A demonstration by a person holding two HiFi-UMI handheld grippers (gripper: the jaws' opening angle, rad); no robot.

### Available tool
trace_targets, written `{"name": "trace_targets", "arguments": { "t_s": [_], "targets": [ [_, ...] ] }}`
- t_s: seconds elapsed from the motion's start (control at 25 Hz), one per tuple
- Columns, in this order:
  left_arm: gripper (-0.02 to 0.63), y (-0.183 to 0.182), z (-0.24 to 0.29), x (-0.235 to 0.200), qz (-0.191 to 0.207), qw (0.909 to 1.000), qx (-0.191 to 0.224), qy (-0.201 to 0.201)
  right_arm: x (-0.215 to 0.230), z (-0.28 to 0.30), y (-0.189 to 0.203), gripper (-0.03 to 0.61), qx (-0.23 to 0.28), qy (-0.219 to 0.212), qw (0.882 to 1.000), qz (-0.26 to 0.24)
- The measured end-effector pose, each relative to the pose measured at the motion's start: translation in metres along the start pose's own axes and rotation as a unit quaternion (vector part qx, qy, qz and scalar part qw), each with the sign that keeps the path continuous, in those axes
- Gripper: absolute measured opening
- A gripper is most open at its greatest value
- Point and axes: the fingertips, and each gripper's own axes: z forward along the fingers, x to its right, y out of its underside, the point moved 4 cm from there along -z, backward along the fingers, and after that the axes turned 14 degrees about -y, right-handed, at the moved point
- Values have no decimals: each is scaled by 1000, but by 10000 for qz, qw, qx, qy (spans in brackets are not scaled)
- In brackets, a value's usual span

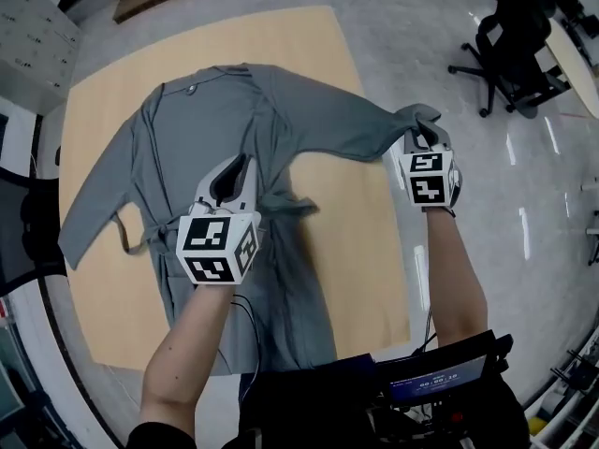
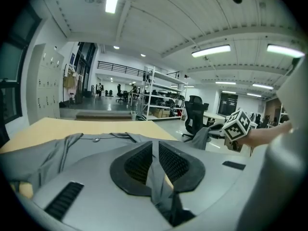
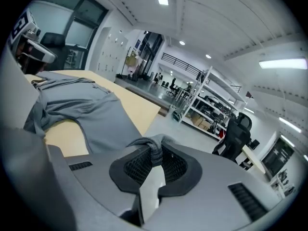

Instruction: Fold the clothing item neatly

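Glossy grey floor (image 1: pixel 449 26) of an open workshop hall, with an office chair (image 1: pixel 510 50) beyond the desk's far right corner. Pale wood desk (image 1: pixel 309 45), matt; cloth should slide on it without snagging. The grey robe-like garment (image 1: pixel 215 129) lies spread on it, collar toward the far edge, hem over the near edge. It is judged light, limp and unbreakable, best taken at edges and cuffs. The left gripper (image 1: pixel 232 174) is clamped on a fold beside the waist tie (image 1: pixel 281 202). The right gripper (image 1: pixel 424 140) pinches the sleeve cuff (image 1: pixel 416 115), raised past the right edge.
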Motion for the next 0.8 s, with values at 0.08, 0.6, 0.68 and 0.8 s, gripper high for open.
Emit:
{"name": "trace_targets", "arguments": {
  "t_s": [0.08, 0.6, 0.68, 0.8],
  "targets": [
    [20, -1, -14, -27, -52, 9999, 71, -69, -16, 6, -23, 35, -53, 30, 9994, -339],
    [20, 13, -90, -164, -630, 9965, 234, -496, -140, 71, -134, 32, -325, -521, 9897, -1293],
    [20, 16, -99, -182, -719, 9957, 252, -530, -163, 84, -154, 32, -268, -638, 9887, -1328],
    [20, 21, -114, -209, -788, 9943, 322, -648, -198, 100, -185, 32, -155, -795, 9875, -1349]
  ]
}}
